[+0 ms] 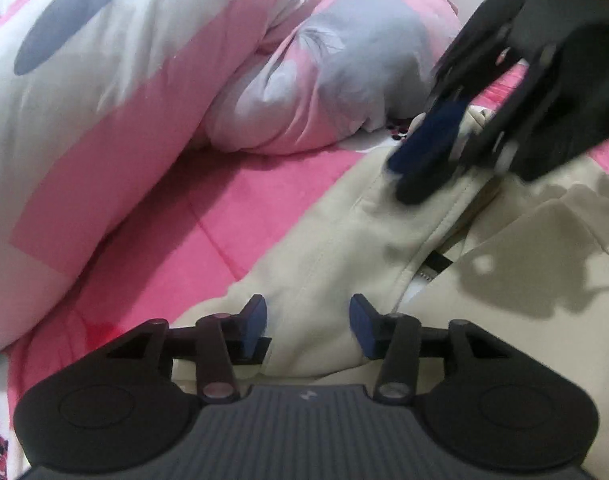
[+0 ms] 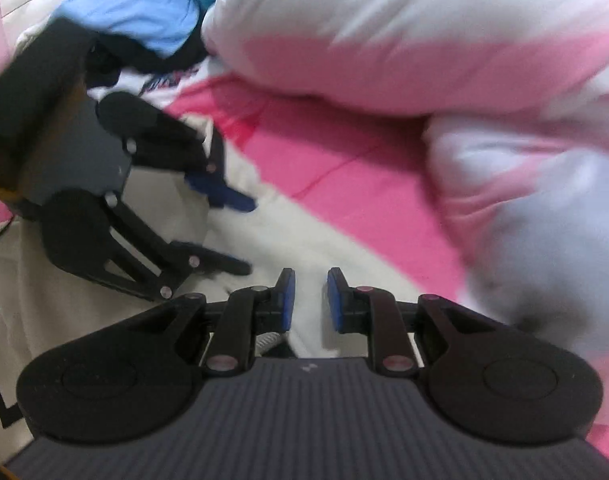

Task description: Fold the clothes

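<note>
Cream hoodie (image 1: 344,240) lies on the pink bedspread (image 1: 208,208). Left gripper (image 1: 308,326) and right gripper (image 2: 309,300) both hover released, grasping nothing. Best to pinch one fabric layer at the collar edge before lifting.

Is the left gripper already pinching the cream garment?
No, the left gripper is open above the cream hooded garment, with fabric visible between its fingers but not clamped.

The cream zip-up fleece jacket (image 1: 336,248) lies on the pink quilted bedspread (image 1: 176,240), the bunched pink-and-white patterned duvet (image 1: 124,100) behind it.
</note>
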### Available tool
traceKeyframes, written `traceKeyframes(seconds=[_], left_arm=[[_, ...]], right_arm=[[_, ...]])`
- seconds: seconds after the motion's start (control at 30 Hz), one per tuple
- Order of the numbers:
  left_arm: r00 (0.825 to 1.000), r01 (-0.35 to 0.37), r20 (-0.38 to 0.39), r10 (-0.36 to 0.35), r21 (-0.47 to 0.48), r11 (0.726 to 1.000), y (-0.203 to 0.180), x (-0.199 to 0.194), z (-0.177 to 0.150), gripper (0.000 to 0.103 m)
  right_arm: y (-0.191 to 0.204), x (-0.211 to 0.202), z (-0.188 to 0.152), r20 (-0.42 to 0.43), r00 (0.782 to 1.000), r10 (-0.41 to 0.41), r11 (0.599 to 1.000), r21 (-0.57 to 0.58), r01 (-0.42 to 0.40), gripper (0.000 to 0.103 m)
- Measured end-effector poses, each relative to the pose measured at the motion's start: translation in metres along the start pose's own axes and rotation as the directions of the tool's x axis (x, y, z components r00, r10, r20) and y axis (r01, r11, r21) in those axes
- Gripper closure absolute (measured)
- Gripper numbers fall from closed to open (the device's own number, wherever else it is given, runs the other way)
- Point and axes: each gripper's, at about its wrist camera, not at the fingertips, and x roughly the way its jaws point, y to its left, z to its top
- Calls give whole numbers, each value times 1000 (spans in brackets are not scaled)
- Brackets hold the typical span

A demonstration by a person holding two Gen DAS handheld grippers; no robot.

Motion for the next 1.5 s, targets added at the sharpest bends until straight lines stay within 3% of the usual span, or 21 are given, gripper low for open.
traceKeyframes(seconds=[0.13, 0.2, 0.3, 0.53, 0.7, 0.87, 1.07, 1.23, 1.33, 1.4, 1.5], left_arm=[[1000, -9, -6, 9, -48, 999, 5, 1, -2, 43], [1000, -22, -6, 22, -37, 999, 3, 1, -2, 42], [999, -34, -6, 33, -36, 999, 2, -2, -1, 40], [999, -41, -11, 40, -55, 998, 2, -1, -1, 37], [997, -74, -33, 72, -77, 994, 2, -4, 5, 32], [988, -154, -49, 149, -114, 981, 6, -36, 13, 31], [974, -221, -109, 198, -287, 932, 21, -117, 6, 30], [964, -253, -184, 192, -416, 873, 28, -202, -25, 26], [955, -265, -250, 160, -473, 840, 26, -242, -62, 26], [944, -276, -305, 127, -517, 811, 20, -265, -93, 26], [941, -229, -338, 4, -630, 742, 7, -286, -141, 26]], right_arm=[[-16, -1, -21, -77, 994, -76, 996, 46, 80, 87], [-26, 26, -36, -145, 984, -105, 993, 35, 111, 89], [-36, 28, -38, -107, 990, -86, 991, 92, 97, 90], [-43, -10, -34, -67, 989, -135, 968, 202, 146, 89], [-43, 31, -49, -94, 985, -143, 971, 181, 159, 90], [-53, -13, -43, -39, 990, -138, 929, 340, 143, 86], [-72, -67, -68, 11, 994, -106, 821, 565, 81, 84], [-56, -123, -102, -2, 995, -95, 730, 680, 71, 81], [-32, -162, -138, -33, 996, -88, 652, 753, 82, 74], [-14, -187, -168, -60, 996, -64, 595, 799, 86, 63], [17, -212, -212, -105, 994, -12, 502, 859, 97, 56]])
